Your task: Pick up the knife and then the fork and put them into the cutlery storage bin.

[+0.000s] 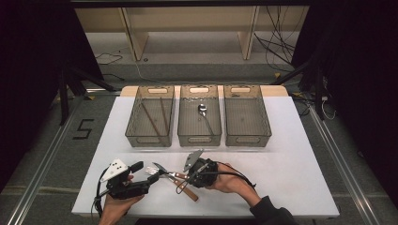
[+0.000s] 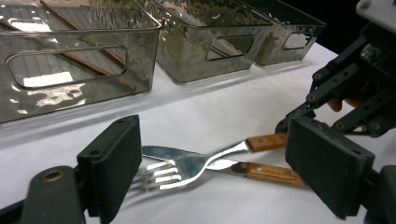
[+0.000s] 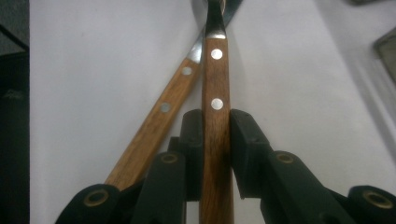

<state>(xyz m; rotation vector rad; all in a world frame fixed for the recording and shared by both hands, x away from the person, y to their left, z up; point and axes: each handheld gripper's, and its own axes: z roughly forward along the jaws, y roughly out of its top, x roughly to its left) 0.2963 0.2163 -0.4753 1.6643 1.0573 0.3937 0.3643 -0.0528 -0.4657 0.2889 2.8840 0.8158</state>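
A fork (image 1: 162, 174) and a knife (image 1: 184, 188), both with wooden handles, lie crossed on the white table (image 1: 281, 159) near its front edge. My right gripper (image 1: 186, 176) is shut on the fork's handle (image 3: 215, 74), its pads pressing both sides. The knife's handle (image 3: 163, 112) lies slanted on the table just beside the jaws. My left gripper (image 1: 146, 174) stands open, its two pads wide apart on either side of the fork's tines (image 2: 159, 175) and the knife's blade (image 2: 163, 151), touching neither.
Three translucent grey bins stand in a row at the back. The left bin (image 1: 133, 123) holds chopsticks (image 1: 151, 118), the middle bin (image 1: 184, 123) a spoon (image 1: 202, 110), and nothing lies in the right bin (image 1: 246, 117). Bare white table lies right of my right hand.
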